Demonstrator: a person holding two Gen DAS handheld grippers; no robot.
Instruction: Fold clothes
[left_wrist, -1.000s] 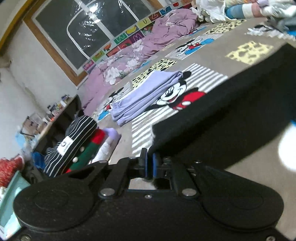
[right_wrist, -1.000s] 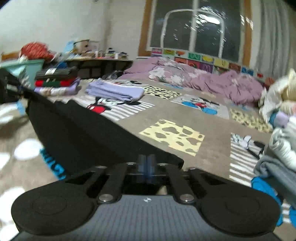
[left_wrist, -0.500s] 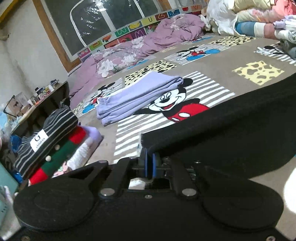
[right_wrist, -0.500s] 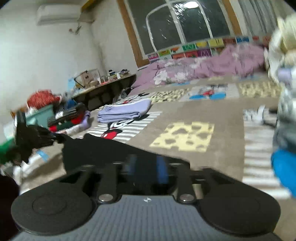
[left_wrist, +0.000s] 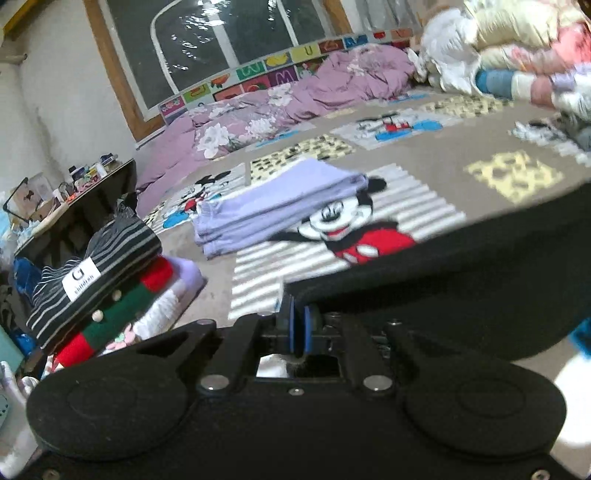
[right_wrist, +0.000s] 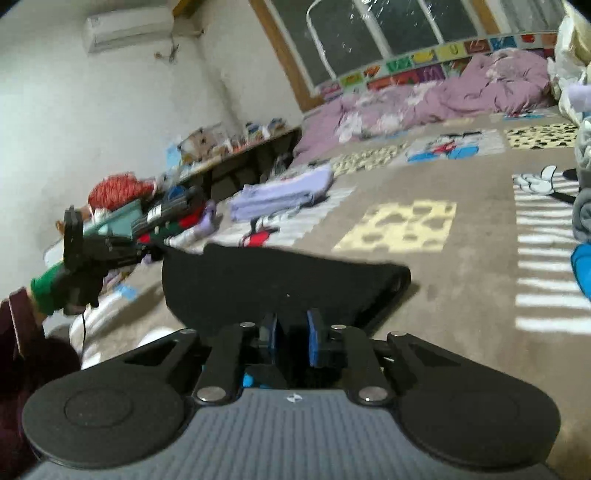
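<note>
L hand-held gripper clamped; R closing.

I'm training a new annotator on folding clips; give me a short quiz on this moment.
1. True or false: the left gripper is shut on a corner of the black garment.
2. What lies folded on the Mickey Mouse blanket beyond the black garment? A) a lilac garment B) blue jeans C) a red towel
3. Fill in: the top piece of the folded stack at the left is black with white ___.

Key: 1 true; 2 A; 3 stripes
</note>
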